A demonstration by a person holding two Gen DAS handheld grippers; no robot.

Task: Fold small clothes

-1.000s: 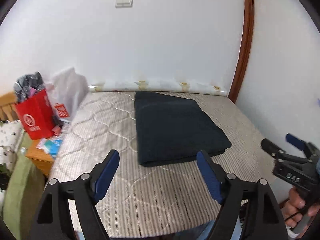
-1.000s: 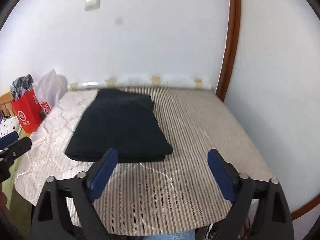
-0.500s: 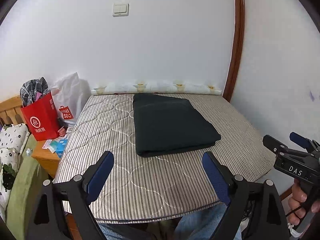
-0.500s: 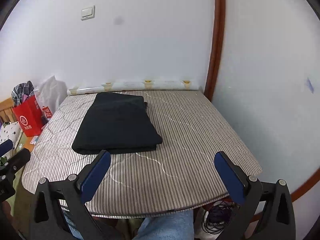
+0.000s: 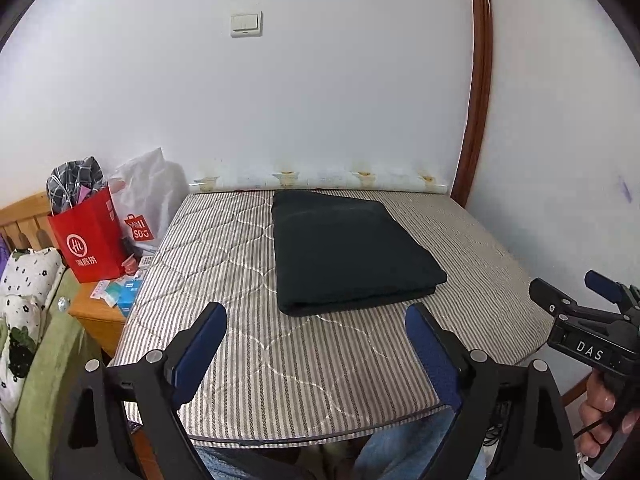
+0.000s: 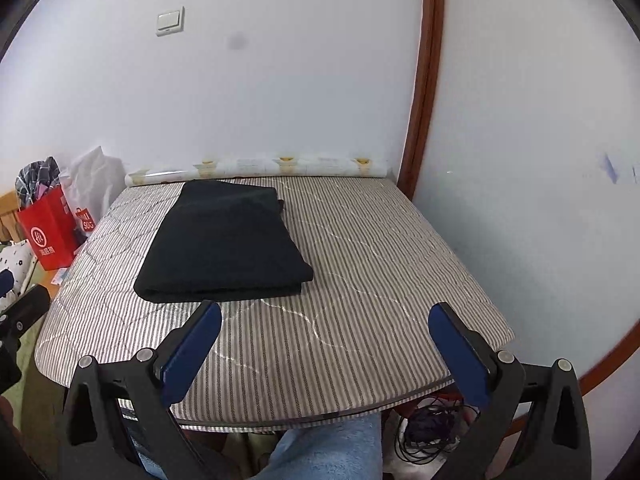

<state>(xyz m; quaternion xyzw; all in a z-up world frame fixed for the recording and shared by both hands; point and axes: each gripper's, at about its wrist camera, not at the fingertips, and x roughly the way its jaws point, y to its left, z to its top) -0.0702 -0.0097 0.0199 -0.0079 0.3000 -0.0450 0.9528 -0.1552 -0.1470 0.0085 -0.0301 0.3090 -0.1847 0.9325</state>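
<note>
Compared with a second ago, we have pulled both tools back and up from the striped mattress (image 5: 248,264): its near edge and our blue-jeaned knees (image 6: 320,452) now show below the fingers, where earlier the cloth filled more of each view. Our left gripper (image 5: 316,344) is spread wide and holds nothing, and our right gripper (image 6: 324,344) is likewise wide and empty, both hovering short of the mattress edge. We count one dark folded garment (image 5: 344,248), lying flat ahead of the left gripper and slightly right of its centre line; from the right gripper it lies ahead and to the left (image 6: 224,240), well apart from both sets of fingers. Nothing stands between either tool and the garment. To the far left of the left gripper we count one red paper bag (image 5: 88,240), one white plastic bag (image 5: 148,200) just beside it, and a wooden bedside stand (image 5: 96,316) with small packets on it. One light switch (image 5: 246,24) sits on the wall ahead. A tangle of black cables (image 6: 428,428) lies below the right gripper under the mattress edge.
</note>
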